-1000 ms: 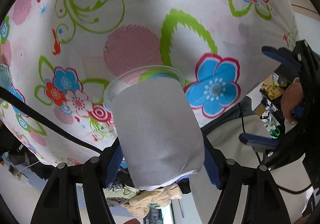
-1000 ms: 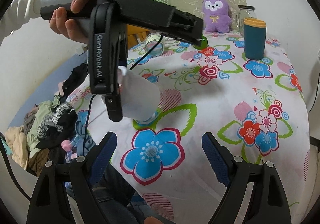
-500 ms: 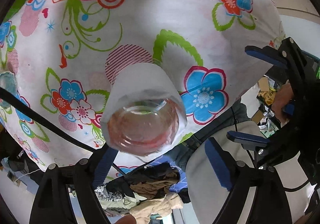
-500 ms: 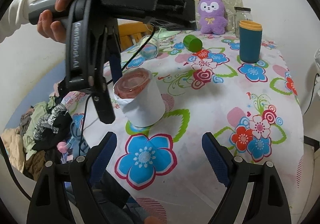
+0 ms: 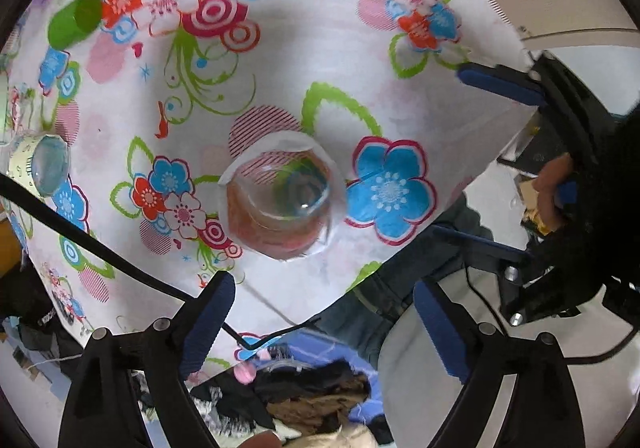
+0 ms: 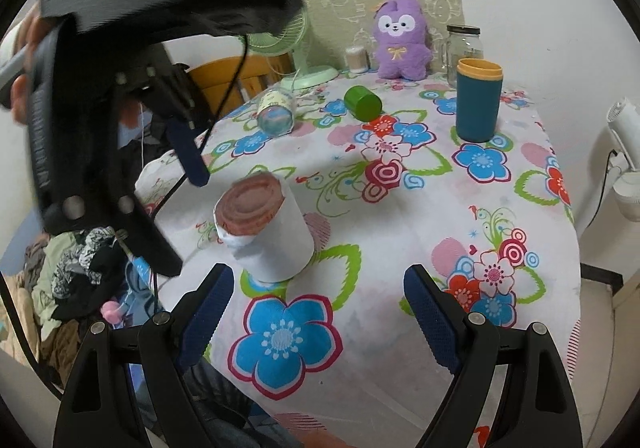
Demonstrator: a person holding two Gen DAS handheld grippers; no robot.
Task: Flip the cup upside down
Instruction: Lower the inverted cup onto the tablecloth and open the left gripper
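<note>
Released a moment ago, the cup (image 6: 264, 226) now stands base-up on the flowered surface (image 6: 400, 240), both the left tool (image 5: 320, 324) and right tool (image 6: 316, 312) spread apart and empty, so the flip looks done.

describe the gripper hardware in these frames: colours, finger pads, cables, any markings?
Both are matte black plastic with two angular fingers, silver bolts at the joints and textured dark-blue pads. The left gripper trails a thin black cable across the tablecloth; its side lettering is too blurred to read from the right wrist. The right gripper looks identical, with no cable visible on it. A bare hand grips the left gripper's grey handle.
</note>
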